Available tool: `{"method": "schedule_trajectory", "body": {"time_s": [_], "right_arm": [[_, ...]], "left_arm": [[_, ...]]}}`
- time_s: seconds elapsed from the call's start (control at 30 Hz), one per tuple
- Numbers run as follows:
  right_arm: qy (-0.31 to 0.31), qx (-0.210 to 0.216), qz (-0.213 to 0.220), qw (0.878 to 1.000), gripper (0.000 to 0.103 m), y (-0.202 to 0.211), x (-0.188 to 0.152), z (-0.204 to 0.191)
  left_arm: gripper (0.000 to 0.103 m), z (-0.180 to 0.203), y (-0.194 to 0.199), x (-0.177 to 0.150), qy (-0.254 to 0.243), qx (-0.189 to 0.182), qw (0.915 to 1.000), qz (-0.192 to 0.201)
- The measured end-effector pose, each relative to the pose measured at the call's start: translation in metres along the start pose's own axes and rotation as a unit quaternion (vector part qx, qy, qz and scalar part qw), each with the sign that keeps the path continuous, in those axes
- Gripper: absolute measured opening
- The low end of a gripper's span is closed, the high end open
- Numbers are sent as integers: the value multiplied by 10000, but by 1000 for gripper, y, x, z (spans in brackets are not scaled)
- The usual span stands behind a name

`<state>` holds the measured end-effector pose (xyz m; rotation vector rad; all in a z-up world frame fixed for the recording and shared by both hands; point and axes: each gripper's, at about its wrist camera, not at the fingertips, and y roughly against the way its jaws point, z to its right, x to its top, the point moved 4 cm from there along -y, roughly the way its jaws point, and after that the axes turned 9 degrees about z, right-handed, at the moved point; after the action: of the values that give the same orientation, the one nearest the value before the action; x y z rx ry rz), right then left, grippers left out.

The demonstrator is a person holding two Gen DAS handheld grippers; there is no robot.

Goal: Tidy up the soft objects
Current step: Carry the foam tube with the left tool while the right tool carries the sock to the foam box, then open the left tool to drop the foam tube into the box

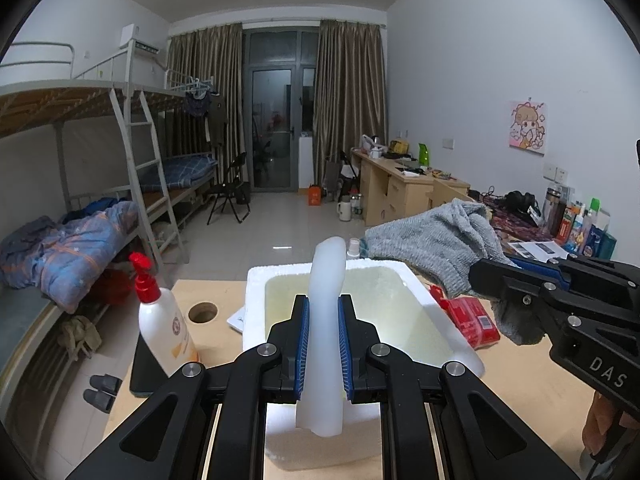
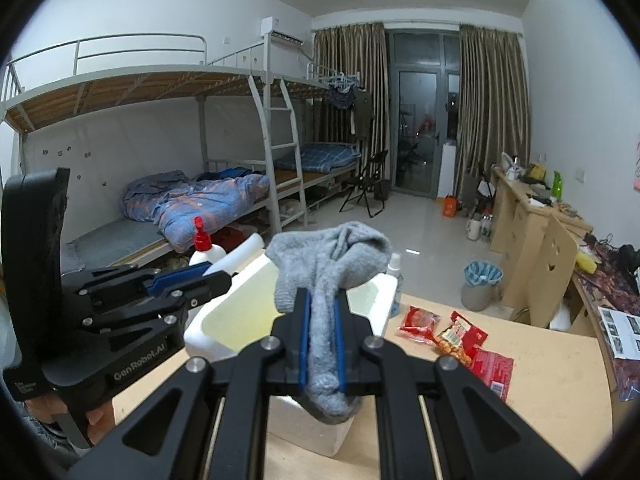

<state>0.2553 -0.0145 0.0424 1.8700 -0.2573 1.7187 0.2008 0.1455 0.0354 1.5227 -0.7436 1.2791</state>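
The wooden table (image 1: 532, 380) carries a white foam box (image 1: 256, 280) with a yellowish interior; the box is open at the top.

The left gripper (image 1: 323, 344) is clamped on a white foam sheet (image 1: 326, 300). The sheet stands upright between the blue pads, its upper end curving forward above the box and its lower end hanging below the pads over the near wall of the box.

The right gripper (image 2: 323, 336) is clamped on a grey sock (image 2: 332, 264). The sock's middle is pinched between the pads; one end bunches up above the fingertips over the box opening, and the other end droops below the pads above the near box wall. In the left wrist view the sock (image 1: 440, 240) sits over the right rim of the box.

A white pump bottle (image 1: 164, 320) with a red top stands left of the box. Red snack packets (image 2: 460, 336) lie on the table right of the box. A small clear spray bottle (image 2: 395, 280) stands just beside the far corner of the box.
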Motion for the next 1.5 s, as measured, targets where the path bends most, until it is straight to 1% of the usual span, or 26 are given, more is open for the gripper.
{"method": "schedule_trajectory", "body": {"time_s": [0.27,0.43,0.57,0.97,1.3,1.33,1.4,1.47,1.5], "right_arm": [[215,-101,-270,9994,14,-30,-2,4],[115,-59,-306,9994,14,-42,-3,15],[-8,-39,-252,9997,14,-42,-4,23],[40,-36,-271,9996,14,-42,-3,23],[65,-26,-264,9996,14,-42,-3,22],[66,-27,-257,9996,14,-42,-3,22],[76,-31,-249,9997,14,-42,-3,22],[81,-47,-232,9997,14,-41,-3,22],[92,-54,-221,9997,14,-40,-3,22]], "left_arm": [[15,0,-28,-2,-37,35,9999,-113],[15,3,-44,-3,-76,62,9997,-234],[15,5,-49,-6,-117,79,9996,-258],[15,10,-56,-9,-150,118,9994,-285],[15,6,-62,-12,-196,189,9993,-264],[18,6,-62,-12,-208,222,9993,-231],[20,5,-60,-12,-247,249,9992,-167],[23,7,-60,-12,-264,220,9993,-173],[33,5,-60,-14,-260,229,9992,-189]]}}
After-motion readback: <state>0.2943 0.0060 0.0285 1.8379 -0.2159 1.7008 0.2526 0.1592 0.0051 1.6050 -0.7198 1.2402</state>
